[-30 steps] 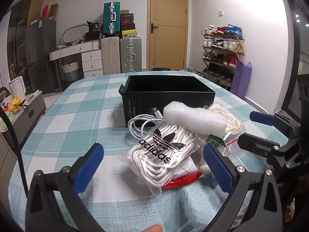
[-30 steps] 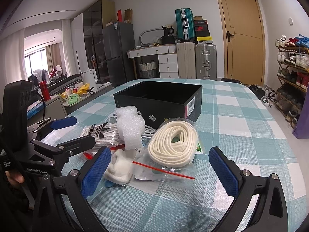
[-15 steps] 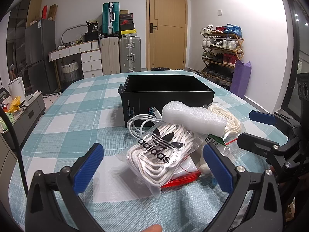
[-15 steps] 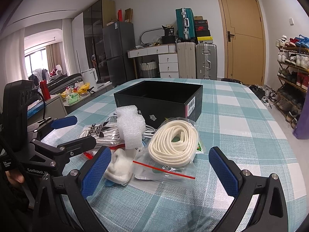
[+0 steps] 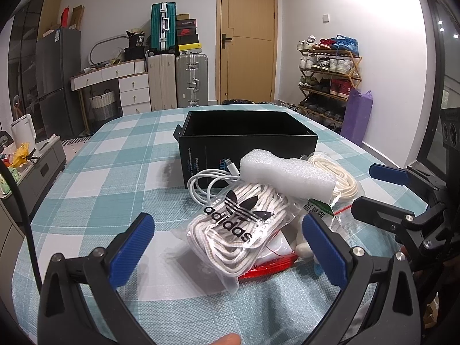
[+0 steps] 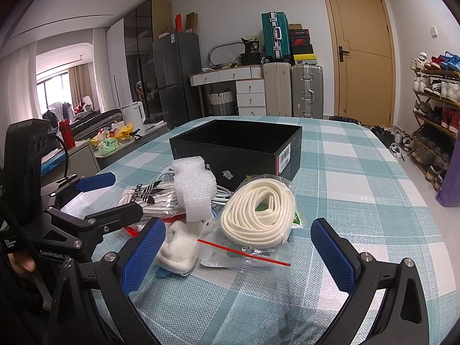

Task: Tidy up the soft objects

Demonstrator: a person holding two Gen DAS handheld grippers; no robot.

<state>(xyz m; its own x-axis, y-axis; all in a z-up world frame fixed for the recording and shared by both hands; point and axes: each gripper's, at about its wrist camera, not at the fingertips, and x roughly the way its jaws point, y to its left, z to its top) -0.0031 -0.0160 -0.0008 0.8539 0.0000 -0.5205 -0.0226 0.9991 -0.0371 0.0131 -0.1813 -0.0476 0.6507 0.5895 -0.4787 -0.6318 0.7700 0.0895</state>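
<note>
Both grippers hover empty, jaws wide apart. The lace bag [image 5: 238,227] lies just before the box [image 5: 247,143], dead ahead of the left gripper [image 5: 227,247]; the right gripper [image 6: 238,256] faces the cord [image 6: 258,212].

We saw white walls and a tan door [image 6: 360,54] at the far end. Left of it stood suitcases [image 6: 293,89] beside a white set of drawers [image 6: 250,97], then a grey fridge [image 6: 175,77]. A shoe rack [image 5: 327,83] lined the right wall; daylight entered a far-left window [image 6: 51,95].
</note>
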